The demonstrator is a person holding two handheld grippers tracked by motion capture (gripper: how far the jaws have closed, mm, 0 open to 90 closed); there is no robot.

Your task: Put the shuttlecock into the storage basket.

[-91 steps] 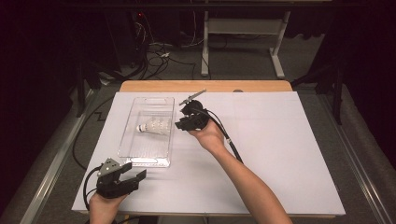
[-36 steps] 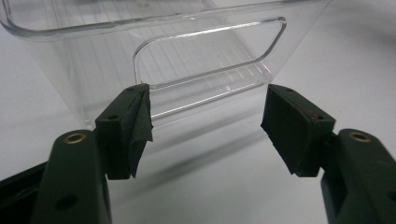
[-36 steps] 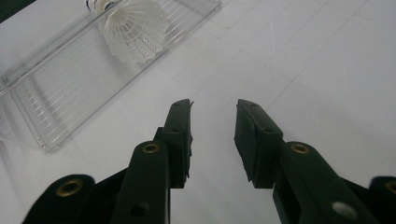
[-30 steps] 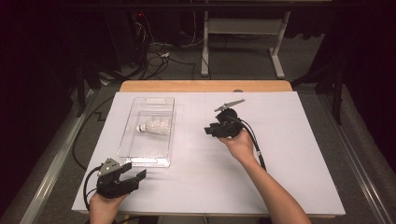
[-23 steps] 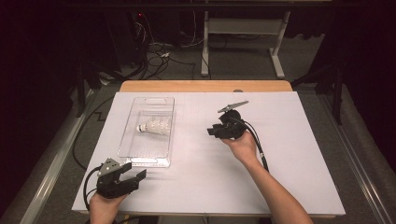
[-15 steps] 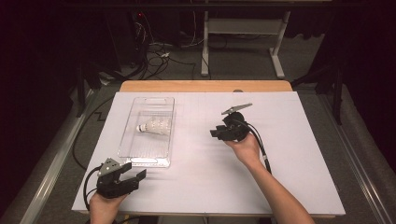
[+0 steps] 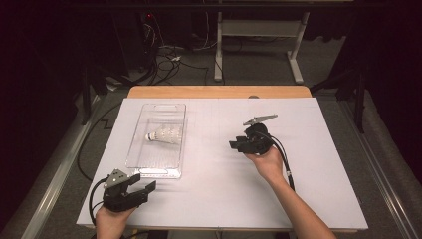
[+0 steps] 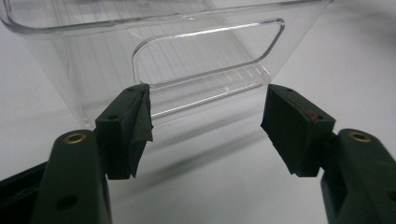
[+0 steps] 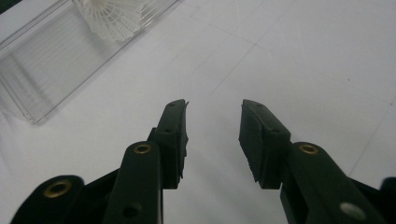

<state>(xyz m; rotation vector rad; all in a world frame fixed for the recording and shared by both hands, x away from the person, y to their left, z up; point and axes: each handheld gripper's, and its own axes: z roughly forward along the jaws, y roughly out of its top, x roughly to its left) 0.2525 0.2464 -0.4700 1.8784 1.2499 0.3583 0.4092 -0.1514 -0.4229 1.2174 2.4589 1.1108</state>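
Lying in the clear plastic tray (image 7: 158, 141), the white feathered shuttlecock (image 7: 164, 135) looks safely dropped off. The right gripper (image 7: 238, 145) hangs empty, jaws apart, well away. The left gripper (image 7: 147, 189) waits near the tray's end, jaws wide.

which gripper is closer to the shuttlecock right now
Left, though only narrowly. The left gripper sits open just off the clear bin's near end, with the shuttlecock lying inside; the right gripper hovers open over bare table beside it.

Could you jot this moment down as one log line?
shuttlecock: lying in clear tray | right gripper: open, empty | left gripper: open, at tray's near end
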